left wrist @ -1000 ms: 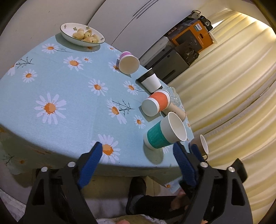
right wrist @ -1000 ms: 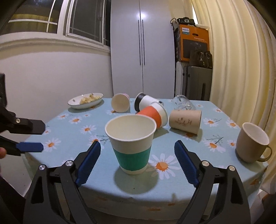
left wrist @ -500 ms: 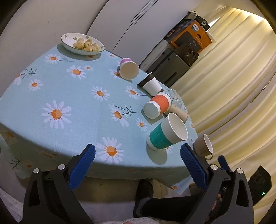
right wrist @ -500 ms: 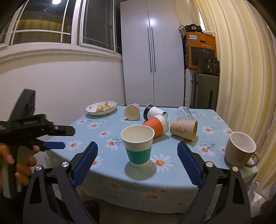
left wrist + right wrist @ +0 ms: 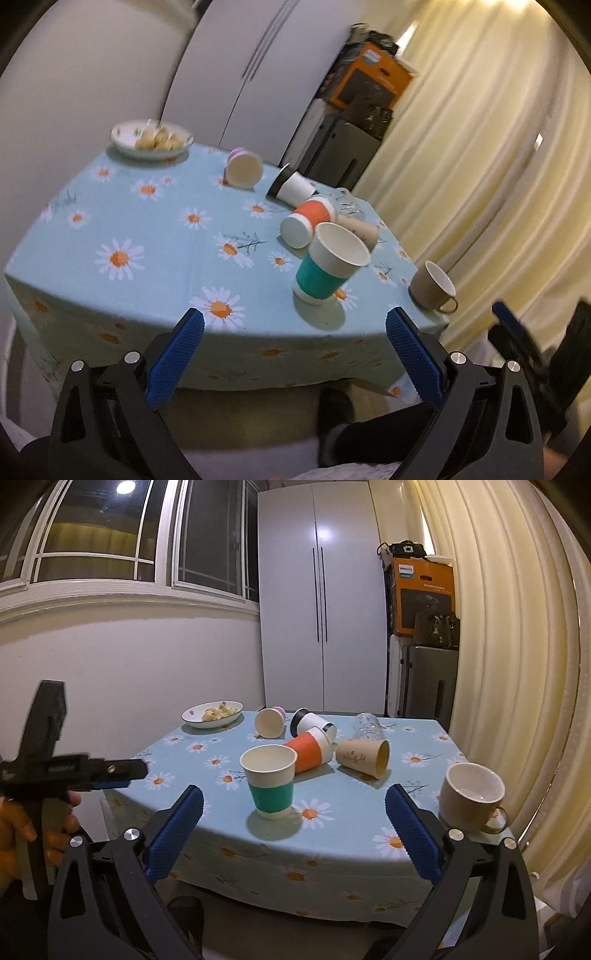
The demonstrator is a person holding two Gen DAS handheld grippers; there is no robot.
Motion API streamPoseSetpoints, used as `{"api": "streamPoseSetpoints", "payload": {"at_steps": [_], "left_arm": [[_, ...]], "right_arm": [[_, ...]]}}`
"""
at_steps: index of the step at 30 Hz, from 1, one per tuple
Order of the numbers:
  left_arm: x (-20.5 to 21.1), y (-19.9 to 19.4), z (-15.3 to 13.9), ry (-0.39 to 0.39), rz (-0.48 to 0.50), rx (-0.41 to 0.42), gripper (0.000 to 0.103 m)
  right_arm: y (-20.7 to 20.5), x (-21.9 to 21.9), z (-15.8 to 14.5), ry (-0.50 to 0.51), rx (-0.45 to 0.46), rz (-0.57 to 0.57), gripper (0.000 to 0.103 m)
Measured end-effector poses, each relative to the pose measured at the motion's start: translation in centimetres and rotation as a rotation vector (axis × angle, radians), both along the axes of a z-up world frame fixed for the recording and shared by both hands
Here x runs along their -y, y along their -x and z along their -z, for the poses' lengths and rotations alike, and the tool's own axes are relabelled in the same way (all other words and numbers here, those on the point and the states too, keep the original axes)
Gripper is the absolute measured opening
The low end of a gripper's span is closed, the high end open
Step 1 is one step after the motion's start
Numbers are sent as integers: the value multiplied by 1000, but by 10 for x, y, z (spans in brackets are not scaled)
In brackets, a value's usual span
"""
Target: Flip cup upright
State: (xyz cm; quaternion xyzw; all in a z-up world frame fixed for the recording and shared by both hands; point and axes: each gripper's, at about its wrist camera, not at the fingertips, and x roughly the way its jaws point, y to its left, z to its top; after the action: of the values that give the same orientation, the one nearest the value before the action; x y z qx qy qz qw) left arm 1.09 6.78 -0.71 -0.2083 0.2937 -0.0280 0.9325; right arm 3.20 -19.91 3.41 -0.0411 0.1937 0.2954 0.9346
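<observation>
A green-banded paper cup (image 5: 271, 781) stands upright near the table's front edge; it also shows in the left wrist view (image 5: 328, 267). Behind it lie an orange cup (image 5: 312, 751), a tan paper cup (image 5: 364, 757), a black-and-white cup (image 5: 310, 723), a pink cup (image 5: 269, 722) and a clear glass (image 5: 367, 725), all on their sides. My right gripper (image 5: 293, 825) is open and empty, off the table in front of the green cup. My left gripper (image 5: 293, 349) is open and empty, also back from the table edge; it shows from the side in the right wrist view (image 5: 110, 775).
A beige mug (image 5: 471, 797) stands upright at the front right corner. A bowl of snacks (image 5: 212, 714) sits at the back left. The table has a daisy-print cloth (image 5: 406, 834). Curtains (image 5: 517, 646) hang on the right, a white cabinet (image 5: 321, 609) behind.
Both grippers have pulled back from the table and away from the green cup, which stays upright. The left view has swung and is blurred.
</observation>
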Motion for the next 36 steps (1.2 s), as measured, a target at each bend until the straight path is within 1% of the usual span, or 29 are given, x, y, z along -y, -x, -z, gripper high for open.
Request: {"api": "streamPoseSetpoints", "payload": {"at_steps": [2,5,7,9,13,19,30,36], "left_arm": [[10,10,-4,-47,11,26,96],[23,21,-8,-97,30,47,96],[31,26,-9,-124,45,47,96],[38,30,-10,-145,65,33,96],[49,39,-13,-185,75,44,96],[56,46,-11,-190,89,38,96],[67,41,-8,-213,125,20,96],[66,42,-9,-204,121,23,96]], "right_arm": [[0,3,0,19,-18,9,98],[-2,10,0,24,-81,1,98],[-2,13,0,27,-112,-8,98],[1,18,-1,23,-120,-12,98],[7,22,0,20,-122,-14,98],[8,21,1,25,-131,-8,98],[6,12,7,70,-141,-4,98],[6,8,10,87,-136,-5,98]]}}
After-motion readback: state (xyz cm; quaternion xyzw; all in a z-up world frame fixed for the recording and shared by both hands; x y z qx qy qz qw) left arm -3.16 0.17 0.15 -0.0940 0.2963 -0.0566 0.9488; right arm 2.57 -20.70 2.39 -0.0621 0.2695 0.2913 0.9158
